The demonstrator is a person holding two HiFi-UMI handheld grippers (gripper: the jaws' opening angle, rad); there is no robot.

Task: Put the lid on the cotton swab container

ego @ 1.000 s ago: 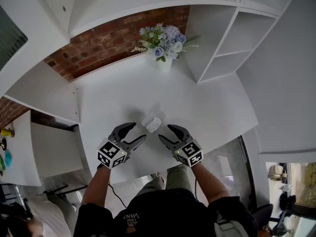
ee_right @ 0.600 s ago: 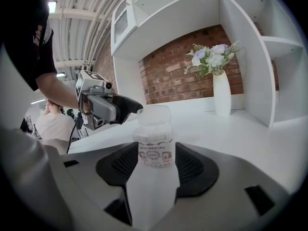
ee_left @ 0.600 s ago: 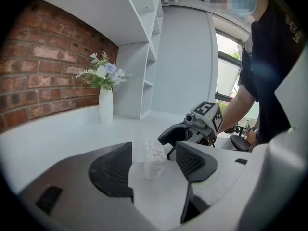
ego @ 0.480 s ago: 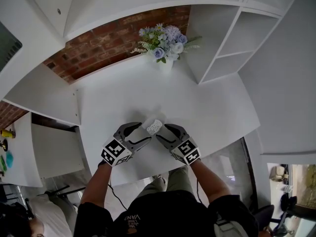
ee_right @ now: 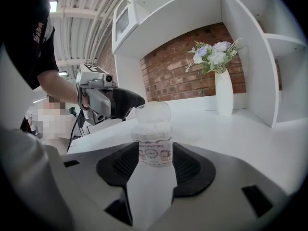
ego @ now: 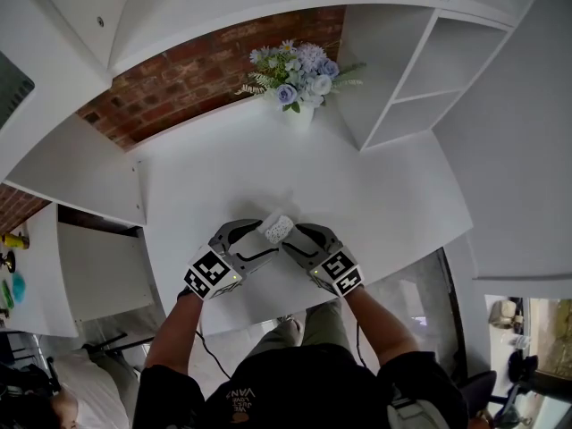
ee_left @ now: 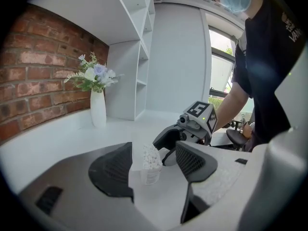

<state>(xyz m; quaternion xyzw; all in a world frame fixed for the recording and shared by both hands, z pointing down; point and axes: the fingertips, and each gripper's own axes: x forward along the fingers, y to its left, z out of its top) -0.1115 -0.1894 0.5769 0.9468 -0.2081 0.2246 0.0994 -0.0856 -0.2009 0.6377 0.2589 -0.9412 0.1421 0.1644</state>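
shelf unit (ego: 420, 70): white, runs off the top and right of the head view, so its full extent can't be seen
table (ego: 375, 195): white; the near edge is partly covered by the person's forearms
person: only forearms, shoulders and a dark shirt (ego: 277, 391) make it into the head view
left gripper (ego: 261, 239): jaws spread wide, the cotton swab container (ee_right: 155, 148) stands between the tips with a gap on each side, so nothing is pinched
right gripper (ego: 291, 241): jaws pinching the container, pads against both its sides with no gap that I can see
where the container is: upright on the table near the front edge, right between the two grippers and well apart from the vase (ego: 299, 114). It's tiny in the head view, crowded by the jaw tips
lid (ee_right: 153, 112): clear, shows just above the swabs in the right gripper view. I can't tell if it sits on the rim or stands just behind it
counts, big to small: one shelf unit, one table, one brick wall (ego: 197, 74), two grippers, two marker cubes, one vase of flowers, one container, one lid
swabs: packed too tight to count
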